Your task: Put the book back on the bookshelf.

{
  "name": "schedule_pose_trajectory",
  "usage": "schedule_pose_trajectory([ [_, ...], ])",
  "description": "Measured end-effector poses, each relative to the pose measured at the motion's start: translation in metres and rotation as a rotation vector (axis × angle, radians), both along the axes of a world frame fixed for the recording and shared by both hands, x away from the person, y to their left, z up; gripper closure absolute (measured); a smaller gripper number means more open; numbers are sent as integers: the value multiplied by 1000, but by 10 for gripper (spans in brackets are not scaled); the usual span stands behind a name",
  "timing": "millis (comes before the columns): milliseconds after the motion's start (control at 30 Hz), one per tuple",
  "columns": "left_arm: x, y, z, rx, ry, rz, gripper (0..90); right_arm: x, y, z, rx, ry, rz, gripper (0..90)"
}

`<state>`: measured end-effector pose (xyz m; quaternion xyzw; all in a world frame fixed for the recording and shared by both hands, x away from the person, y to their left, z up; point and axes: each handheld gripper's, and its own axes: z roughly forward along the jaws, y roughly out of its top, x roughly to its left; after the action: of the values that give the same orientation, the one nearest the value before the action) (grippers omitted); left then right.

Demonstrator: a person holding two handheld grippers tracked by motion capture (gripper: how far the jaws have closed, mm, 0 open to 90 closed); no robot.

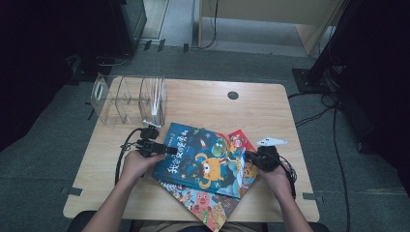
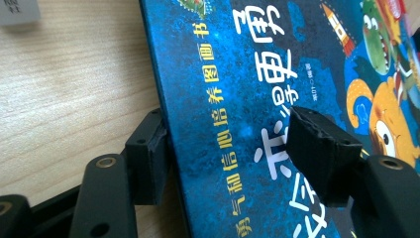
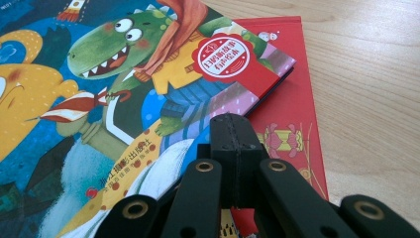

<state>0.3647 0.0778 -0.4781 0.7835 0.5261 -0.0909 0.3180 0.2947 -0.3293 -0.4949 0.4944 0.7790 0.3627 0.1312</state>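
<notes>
Straddling the blue picture book's (image 1: 205,162) left edge, the left gripper (image 1: 167,150) gapes; the right gripper (image 1: 249,157) is closed empty; the book's long axis slants left-right across the table.

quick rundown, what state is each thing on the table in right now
blue picture book: closed, lying on top of the stack, its left edge between the left gripper's jaws
red book: closed, flat under the blue one
bottom book: closed, overhanging the near table edge
clear file organiser: upright, empty
left gripper: open astride the book edge
right gripper: shut, holding nothing
</notes>
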Motion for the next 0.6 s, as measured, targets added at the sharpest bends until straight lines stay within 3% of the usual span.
schedule_pose_trajectory([
  [233,-3,1,16,-28,-15,29,417,0,0,1,-4,5,-2,900],
  [367,-2,3,27,-76,-18,39,430,0,0,1,-6,9,-4,900],
  [433,-2,3,36,-92,-17,27,451,1,0,1,-6,9,-3,900],
  [600,1,-2,59,-87,-21,-22,483,0,0,3,20,0,-5,900],
])
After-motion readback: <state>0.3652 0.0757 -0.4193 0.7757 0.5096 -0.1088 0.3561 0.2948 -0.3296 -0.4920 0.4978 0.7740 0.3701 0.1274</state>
